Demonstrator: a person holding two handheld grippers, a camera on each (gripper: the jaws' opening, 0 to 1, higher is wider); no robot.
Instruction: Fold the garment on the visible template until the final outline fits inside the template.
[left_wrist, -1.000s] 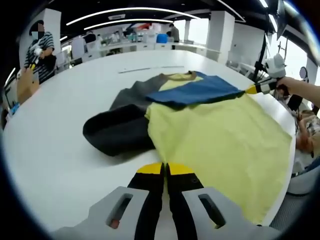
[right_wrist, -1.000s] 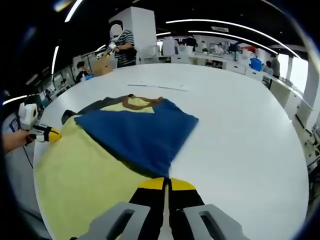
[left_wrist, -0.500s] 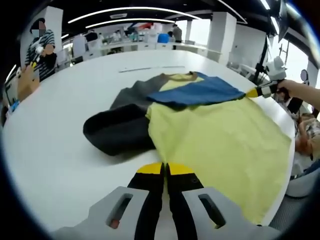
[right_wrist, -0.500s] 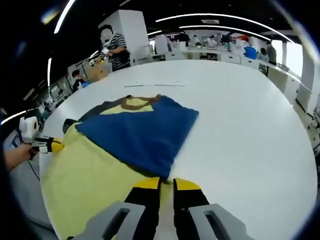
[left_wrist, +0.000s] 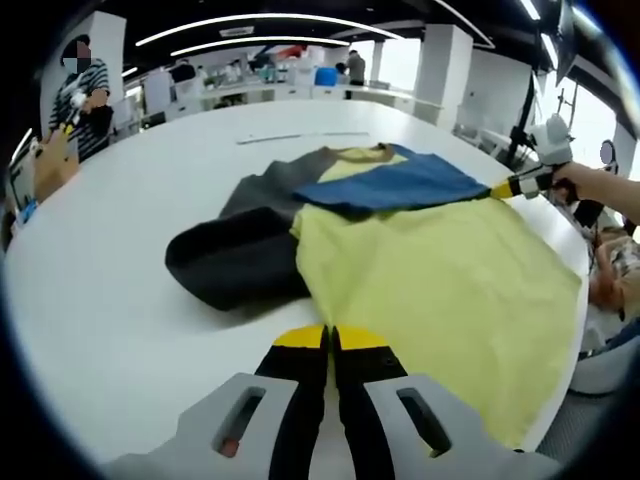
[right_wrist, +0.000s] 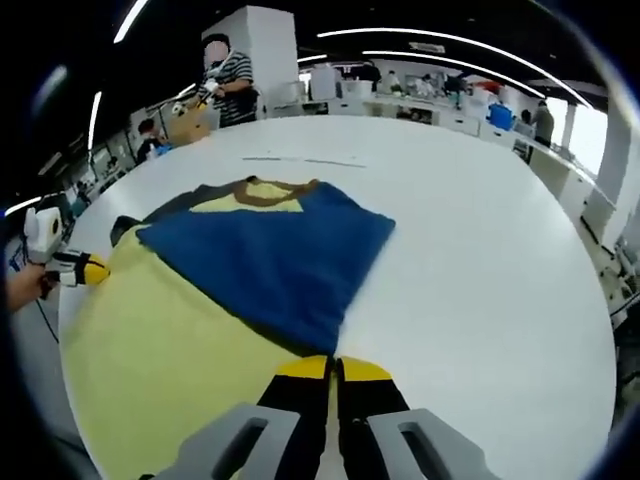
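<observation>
A shirt lies flat on the white table (left_wrist: 120, 300), its yellow body (left_wrist: 430, 280) towards me. Its blue sleeve (left_wrist: 400, 185) is folded across the chest and its dark grey sleeve (left_wrist: 235, 260) lies spread out to the left. My left gripper (left_wrist: 330, 338) is shut at the corner of the yellow hem, which ends right at its tips. In the right gripper view my right gripper (right_wrist: 333, 368) is shut at the pointed end of the blue sleeve (right_wrist: 270, 260). The brown collar (right_wrist: 275, 192) lies beyond the sleeve. Each gripper also shows in the other's view: the right gripper (left_wrist: 507, 185) and the left gripper (right_wrist: 90, 268).
A thin pale strip (left_wrist: 300, 137) lies on the table beyond the shirt. The table's rounded edge (left_wrist: 578, 250) runs close along the shirt's right side. A person in a striped top (left_wrist: 85, 90) stands far off by benches. White table stretches right of the sleeve (right_wrist: 480, 300).
The right gripper's jaws stood slightly apart half a second ago and are together now. Its view has shifted a little. The left gripper and the shirt stay put.
</observation>
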